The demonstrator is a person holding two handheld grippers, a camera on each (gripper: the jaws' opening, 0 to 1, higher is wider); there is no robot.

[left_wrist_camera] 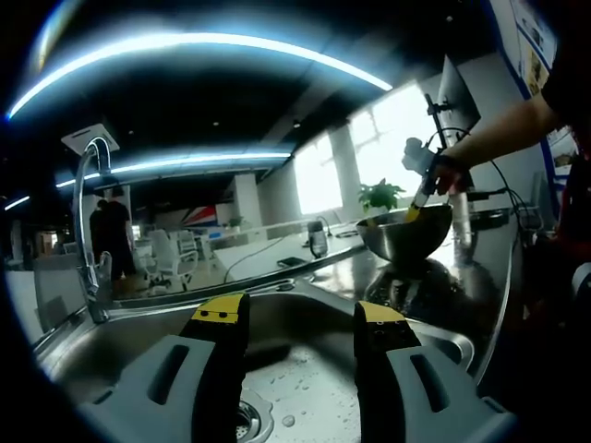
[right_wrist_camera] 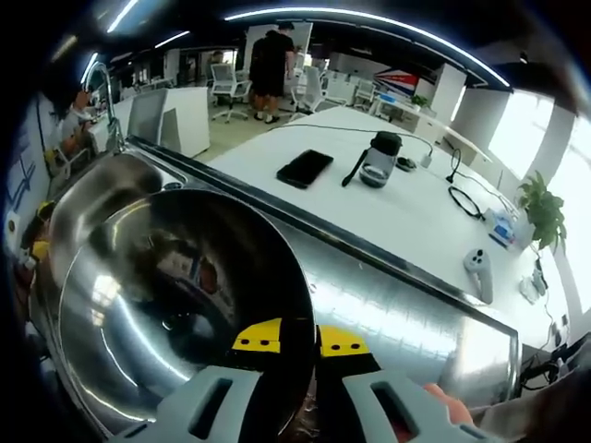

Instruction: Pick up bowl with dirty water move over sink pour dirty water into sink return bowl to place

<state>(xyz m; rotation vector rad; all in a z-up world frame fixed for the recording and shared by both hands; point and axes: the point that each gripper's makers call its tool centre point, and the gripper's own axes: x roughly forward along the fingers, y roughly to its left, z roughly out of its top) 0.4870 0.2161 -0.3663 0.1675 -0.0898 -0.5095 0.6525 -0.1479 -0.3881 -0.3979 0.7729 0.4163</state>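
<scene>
The bowl [right_wrist_camera: 175, 305], a shiny steel one, sits clamped by its rim in my right gripper [right_wrist_camera: 300, 340]; the two yellow-tipped jaws are closed on the rim's edge, one inside and one outside. In the right gripper view the bowl hangs above the steel counter [right_wrist_camera: 397, 314], with the sink [right_wrist_camera: 88, 189] just beyond it. My left gripper [left_wrist_camera: 300, 318] holds nothing; its jaws stand well apart over the sink basin [left_wrist_camera: 314, 388], directly above the drain [left_wrist_camera: 247, 423]. From the left gripper view the bowl [left_wrist_camera: 406, 231] appears farther off, raised over the counter beside the sink, held by my right gripper [left_wrist_camera: 417, 205] in my hand [left_wrist_camera: 448, 173]. The faucet [left_wrist_camera: 90, 231] rises at the basin's far edge. Beyond the counter lies a white table [right_wrist_camera: 406, 212] carrying a phone [right_wrist_camera: 305, 168] and a water bottle [right_wrist_camera: 379, 159].
</scene>
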